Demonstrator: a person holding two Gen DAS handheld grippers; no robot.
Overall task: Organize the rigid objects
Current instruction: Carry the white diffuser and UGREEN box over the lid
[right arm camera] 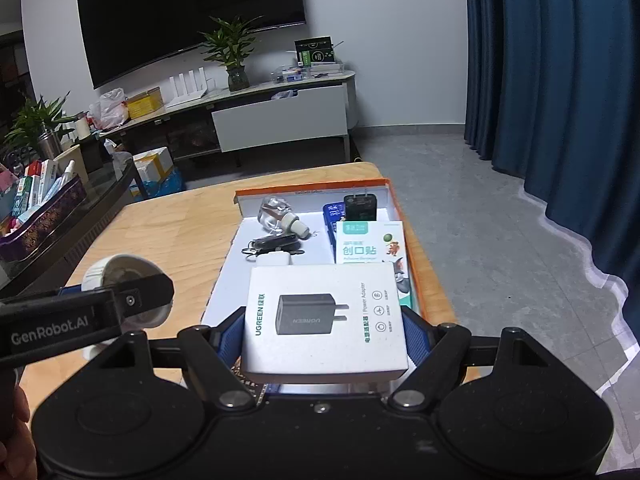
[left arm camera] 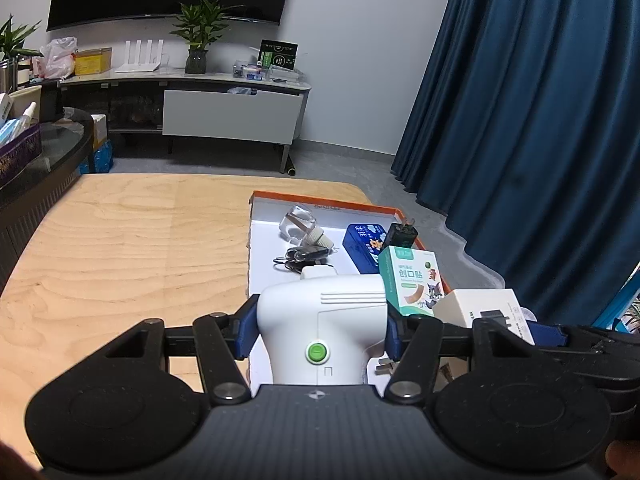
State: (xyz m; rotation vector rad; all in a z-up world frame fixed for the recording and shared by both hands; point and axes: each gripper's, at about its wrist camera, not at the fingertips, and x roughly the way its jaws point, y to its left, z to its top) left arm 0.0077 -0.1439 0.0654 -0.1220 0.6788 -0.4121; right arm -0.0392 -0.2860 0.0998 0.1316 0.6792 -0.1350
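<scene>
My left gripper (left arm camera: 320,324) is shut on a white handheld device with a green button (left arm camera: 320,320), held over the near end of the orange-rimmed white tray (left arm camera: 320,202). My right gripper (right arm camera: 324,332) is shut on a white UGREEN power adapter box (right arm camera: 324,320), held above the tray's near right part (right arm camera: 312,189); the box also shows in the left wrist view (left arm camera: 486,308). In the tray lie a clear bottle (left arm camera: 302,226), keys (left arm camera: 300,258), a blue box (left arm camera: 364,246), a black charger (left arm camera: 402,234) and a bandage box (left arm camera: 414,282).
The tray sits on the right side of a wooden table (left arm camera: 120,248). A dark glass table with boxes (right arm camera: 48,208) stands to the left. A TV stand (left arm camera: 200,96) is against the far wall. Blue curtains (left arm camera: 540,120) hang on the right.
</scene>
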